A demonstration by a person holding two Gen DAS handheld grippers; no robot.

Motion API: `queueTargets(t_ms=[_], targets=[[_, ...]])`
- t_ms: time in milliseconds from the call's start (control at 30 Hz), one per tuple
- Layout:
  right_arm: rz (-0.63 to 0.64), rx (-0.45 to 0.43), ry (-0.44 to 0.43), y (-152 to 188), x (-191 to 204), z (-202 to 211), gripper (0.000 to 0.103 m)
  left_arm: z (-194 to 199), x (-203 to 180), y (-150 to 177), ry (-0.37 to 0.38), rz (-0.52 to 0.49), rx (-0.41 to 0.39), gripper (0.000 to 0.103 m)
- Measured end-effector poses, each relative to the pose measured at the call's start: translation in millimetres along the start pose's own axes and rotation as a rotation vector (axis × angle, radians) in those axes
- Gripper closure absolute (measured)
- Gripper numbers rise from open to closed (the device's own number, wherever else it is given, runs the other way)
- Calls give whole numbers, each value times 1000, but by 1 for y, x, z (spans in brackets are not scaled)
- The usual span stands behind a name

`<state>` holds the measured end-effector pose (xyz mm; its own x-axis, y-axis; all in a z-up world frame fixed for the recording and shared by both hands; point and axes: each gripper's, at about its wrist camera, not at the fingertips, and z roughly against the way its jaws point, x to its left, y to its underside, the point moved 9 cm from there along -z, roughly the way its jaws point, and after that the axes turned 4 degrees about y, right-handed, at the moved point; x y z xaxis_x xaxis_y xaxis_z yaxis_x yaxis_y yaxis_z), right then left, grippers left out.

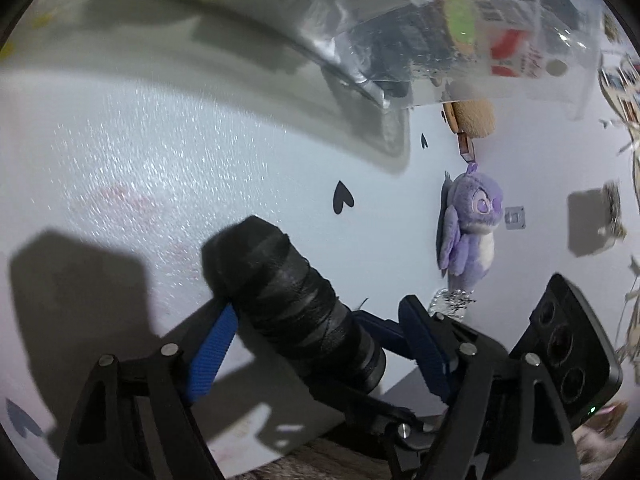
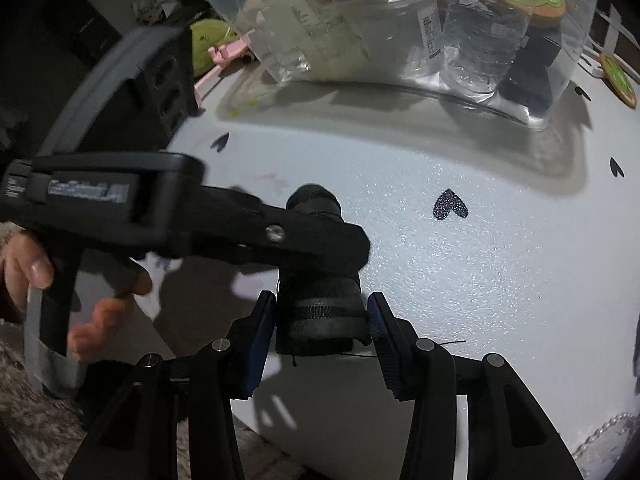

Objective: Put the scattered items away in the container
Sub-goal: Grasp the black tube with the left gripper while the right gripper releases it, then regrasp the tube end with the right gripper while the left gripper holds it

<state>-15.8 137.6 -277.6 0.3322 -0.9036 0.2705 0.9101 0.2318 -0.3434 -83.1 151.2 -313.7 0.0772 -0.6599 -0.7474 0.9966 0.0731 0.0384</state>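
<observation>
White table (image 2: 500, 260) with small black heart stickers, glittery under the light. Both grippers meet over one item — a black rolled bundle (image 2: 320, 300), cloth or strap, wound tight, held just above the tabletop.

Right gripper (image 2: 322, 322): blue pads pressed on either side of the bundle's near end, clamped on it.

Left gripper (image 1: 320, 344): comes in from the left in the right wrist view, one black finger lying across the top of the bundle. From its own camera the roll sits between the two blue pads at a slant, a gap showing on the right side — jaws apart, not gripping. A hand (image 2: 28, 272) holds its handle at the left edge.

Clear plastic container (image 2: 400, 40) at the table's far side, already holding bottles, a matchbox and dark items. A purple plush owl (image 1: 472, 228) lies on the table, well apart from the bundle, beside a brown plush piece (image 1: 474, 118) near the container's corner.
</observation>
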Motion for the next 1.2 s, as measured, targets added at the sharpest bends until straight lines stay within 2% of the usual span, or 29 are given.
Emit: queueTargets(t_ms=[100, 167, 300, 433, 567, 600, 633, 667, 733, 833, 1033, 1167, 1200], targets=[[-9, -23, -18, -3, -1, 8, 55, -3, 2, 1, -5, 23, 12, 30], [-5, -30, -16, -4, -1, 10, 55, -4, 4, 0, 2, 46, 16, 37], [4, -40, -14, -8, -2, 12, 55, -6, 4, -1, 43, 106, 17, 43], [17, -68, 9, -16, -3, 18, 55, -7, 3, -2, 148, 229, 17, 49], [-33, -150, -1, -33, -6, 36, 54, -5, 0, -4, 240, 330, 6, 52], [-44, -168, 13, -37, -7, 39, 40, -5, -1, -4, 267, 353, 5, 53], [-54, -189, 26, -40, -10, 43, 20, -5, -3, -4, 292, 372, 2, 53], [-63, -213, 40, -42, -12, 48, 17, -4, -4, -4, 310, 384, -2, 53], [-85, -238, 49, -45, -16, 53, 17, -2, -8, -5, 338, 403, -10, 53], [-84, -279, 70, -43, -17, 64, 17, 2, -13, -7, 424, 475, -19, 53], [174, -381, 199, -44, 17, 87, 17, 27, -43, -14, 577, 554, -53, 53], [216, -458, 261, -56, 26, 99, 19, 45, -64, -23, 657, 561, -80, 53], [207, -474, 265, -61, 26, 101, 27, 49, -70, -25, 676, 560, -83, 53]])
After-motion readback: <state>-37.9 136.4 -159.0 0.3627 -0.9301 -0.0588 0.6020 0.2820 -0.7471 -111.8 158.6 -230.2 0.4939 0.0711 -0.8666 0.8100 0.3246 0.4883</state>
